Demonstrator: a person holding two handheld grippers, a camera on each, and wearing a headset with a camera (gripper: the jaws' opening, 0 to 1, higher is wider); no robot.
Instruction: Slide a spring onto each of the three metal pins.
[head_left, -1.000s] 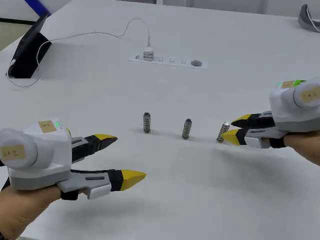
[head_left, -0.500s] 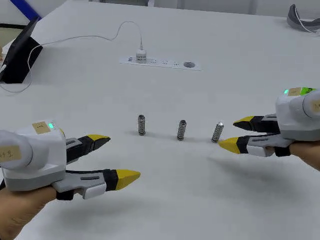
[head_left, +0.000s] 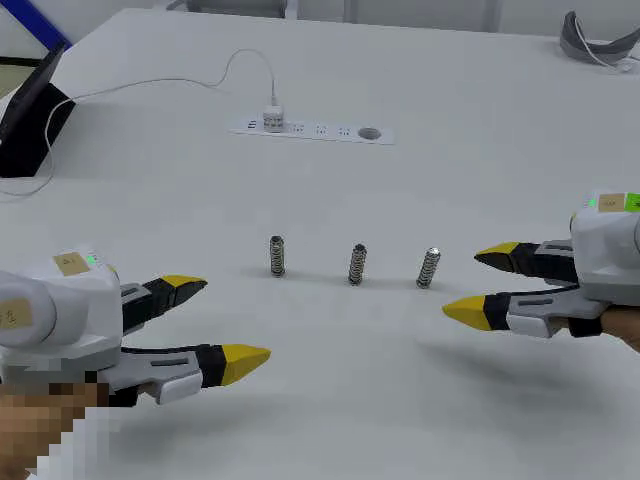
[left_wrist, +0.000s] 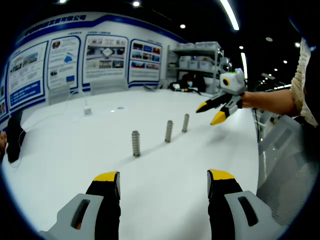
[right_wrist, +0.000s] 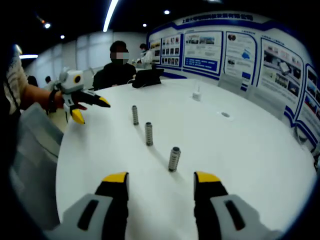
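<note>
Three metal pins stand upright in a row on the white table, each with a spring around it: the left one (head_left: 278, 256), the middle one (head_left: 357, 264) and the right one (head_left: 428, 268). They also stand in the left gripper view (left_wrist: 135, 143) (left_wrist: 169, 131) (left_wrist: 185, 123) and in the right gripper view (right_wrist: 174, 158) (right_wrist: 148, 133) (right_wrist: 134, 115). My left gripper (head_left: 226, 322) is open and empty at the near left, apart from the pins. My right gripper (head_left: 482, 284) is open and empty just right of the right pin, clear of it.
A white power strip (head_left: 312, 130) with a plugged-in charger and cable lies at the far middle of the table. A dark tablet stand (head_left: 30, 110) sits at the far left. A grey object (head_left: 592, 38) lies at the far right corner.
My right gripper has drawn back to the right, away from the right pin, whose spring now stands upright and free. The left gripper has hardly moved. The head camera has shifted.
</note>
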